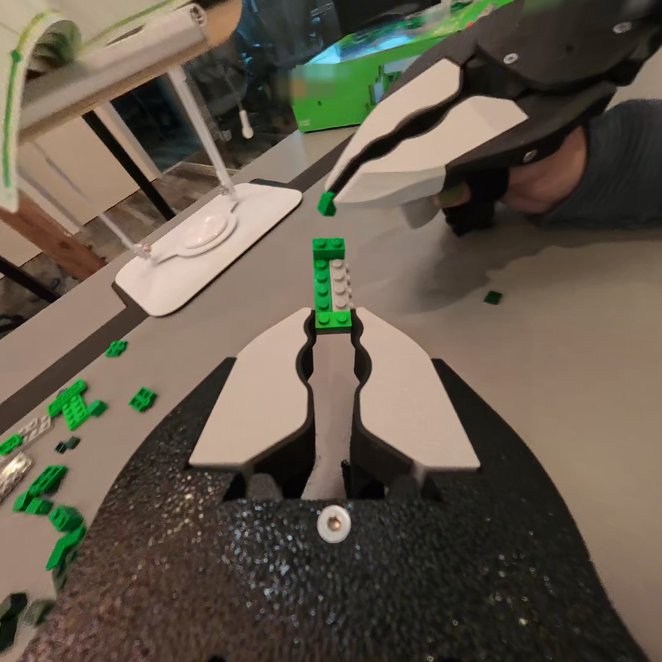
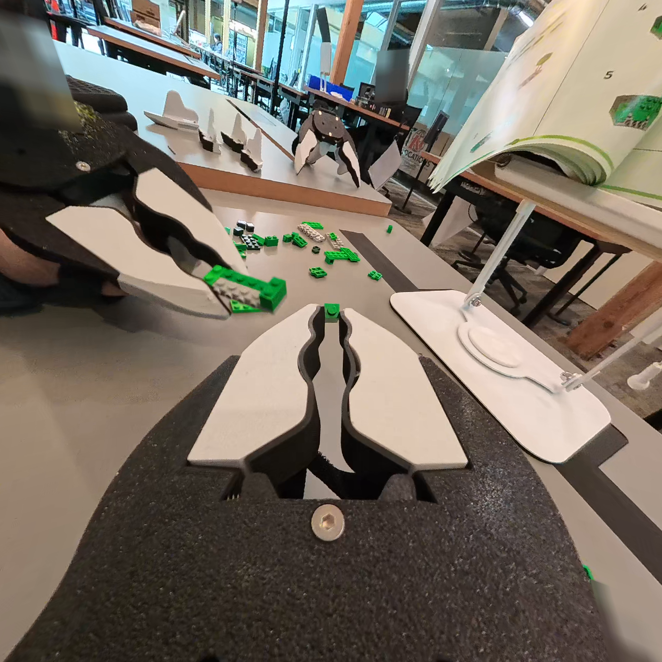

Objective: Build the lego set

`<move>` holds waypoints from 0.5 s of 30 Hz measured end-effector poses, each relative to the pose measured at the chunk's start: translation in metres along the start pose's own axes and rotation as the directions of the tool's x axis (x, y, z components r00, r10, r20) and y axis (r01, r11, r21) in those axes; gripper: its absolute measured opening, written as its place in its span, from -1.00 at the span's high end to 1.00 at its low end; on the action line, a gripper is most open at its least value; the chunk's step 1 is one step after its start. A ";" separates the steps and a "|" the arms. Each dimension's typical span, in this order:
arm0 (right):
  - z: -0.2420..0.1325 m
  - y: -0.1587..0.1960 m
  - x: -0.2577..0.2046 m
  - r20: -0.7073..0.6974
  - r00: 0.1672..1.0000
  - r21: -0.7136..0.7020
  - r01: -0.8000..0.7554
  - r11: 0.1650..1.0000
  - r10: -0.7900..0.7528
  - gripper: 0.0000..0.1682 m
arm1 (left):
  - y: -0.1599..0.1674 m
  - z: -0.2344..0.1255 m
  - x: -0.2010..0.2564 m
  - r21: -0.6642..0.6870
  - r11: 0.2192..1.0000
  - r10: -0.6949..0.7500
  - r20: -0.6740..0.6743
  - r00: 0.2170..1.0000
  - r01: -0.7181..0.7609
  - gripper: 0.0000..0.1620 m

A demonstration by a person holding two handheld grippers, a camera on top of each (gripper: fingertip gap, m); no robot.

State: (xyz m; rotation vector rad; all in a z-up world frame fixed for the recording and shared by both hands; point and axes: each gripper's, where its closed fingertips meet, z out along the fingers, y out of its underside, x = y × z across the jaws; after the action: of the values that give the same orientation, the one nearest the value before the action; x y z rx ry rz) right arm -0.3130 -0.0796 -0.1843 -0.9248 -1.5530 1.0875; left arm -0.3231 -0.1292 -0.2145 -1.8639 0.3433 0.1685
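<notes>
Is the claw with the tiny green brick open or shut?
Shut. The right gripper pinches the small green brick between its fingertips, off the table.

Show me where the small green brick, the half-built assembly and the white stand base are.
small green brick (image 2: 331,312), right wrist view, studded top.
half-built assembly (image 1: 331,286), left wrist view, middle studs.
white stand base (image 2: 501,379), right wrist view, flat plate.

**Premises: open workshop hall**

A grey bench (image 2: 89,358) is seen in front. Further long tables (image 2: 150,46) are ranged behind, with wooden posts (image 2: 345,39) and glass partitions (image 2: 451,78) beyond. Daylight is admitted through the glazing. Grey flooring (image 2: 404,200) is noted.
</notes>
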 end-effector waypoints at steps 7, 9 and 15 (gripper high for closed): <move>-0.012 -0.025 -0.016 0.194 0.981 0.050 -0.011 0.999 0.001 0.92 | 0.018 0.006 0.034 -0.112 0.983 0.117 -0.212 0.970 -0.143 0.78; -0.018 -0.021 -0.030 0.324 0.946 -0.031 0.014 0.999 -0.003 0.92 | 0.024 0.007 0.041 -0.148 0.976 0.119 -0.265 0.957 -0.162 0.78; -0.033 0.008 -0.059 0.525 0.851 -0.271 0.161 0.949 0.005 0.92 | 0.028 0.008 0.056 -0.177 0.968 0.105 -0.367 0.924 -0.180 0.78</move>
State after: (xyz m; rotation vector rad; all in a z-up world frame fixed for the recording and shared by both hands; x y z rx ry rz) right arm -0.2677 -0.1260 -0.2051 -0.7897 -2.2431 1.1124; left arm -0.2786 -0.1384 -0.2584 -2.0772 0.7384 -0.0387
